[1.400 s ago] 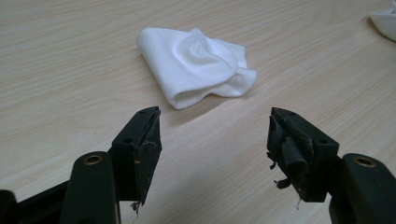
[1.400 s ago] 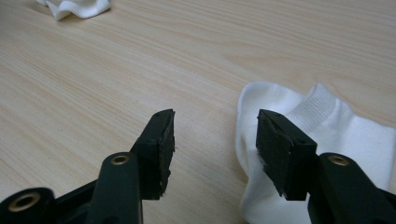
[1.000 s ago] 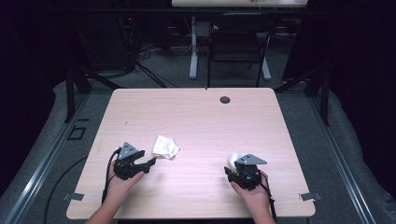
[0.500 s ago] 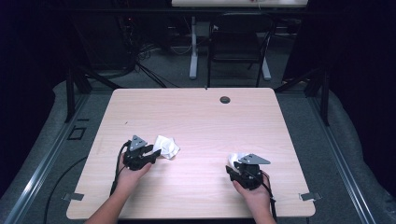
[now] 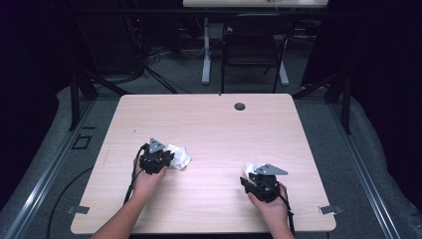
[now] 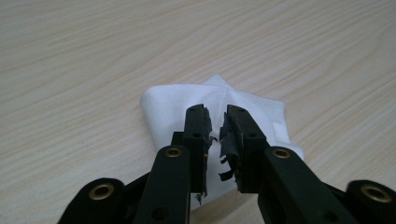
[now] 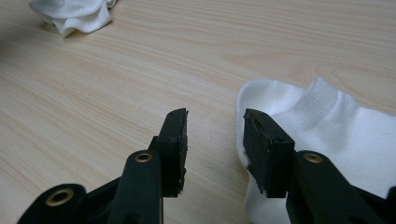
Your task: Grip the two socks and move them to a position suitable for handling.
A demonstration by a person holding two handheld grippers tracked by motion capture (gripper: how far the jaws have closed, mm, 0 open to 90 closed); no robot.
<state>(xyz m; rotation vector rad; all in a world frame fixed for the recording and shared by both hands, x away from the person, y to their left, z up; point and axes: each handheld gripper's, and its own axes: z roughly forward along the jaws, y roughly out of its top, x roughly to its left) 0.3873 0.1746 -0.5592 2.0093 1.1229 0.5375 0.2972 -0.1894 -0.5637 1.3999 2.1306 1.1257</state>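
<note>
Two white socks lie on a pale wooden table (image 5: 214,124). The crumpled sock (image 5: 181,156) (image 6: 163,100) is at the left, and my left gripper (image 5: 169,160) (image 6: 217,112) sits right on it. Its jaws have just been closing and now stand almost together, pinching a raised fold of the fabric. The second sock (image 5: 249,170) (image 7: 336,135) lies flat near the right front, ribbed cuff up. My right gripper (image 5: 253,175) (image 7: 215,116) is open at that sock's edge, one jaw over the fabric, bare wood in the gap. The crumpled sock (image 7: 74,14) also shows far off in the right gripper view.
A dark round grommet (image 5: 240,106) sits near the table's far edge. Beyond the table stand a black chair (image 5: 256,47) and a white desk leg (image 5: 205,50) on grey floor. Black stands flank the table on both sides.
My left gripper has slid right across the table onto the crumpled sock, and its jaws have closed from wide to nearly together. The right gripper has stayed put.
</note>
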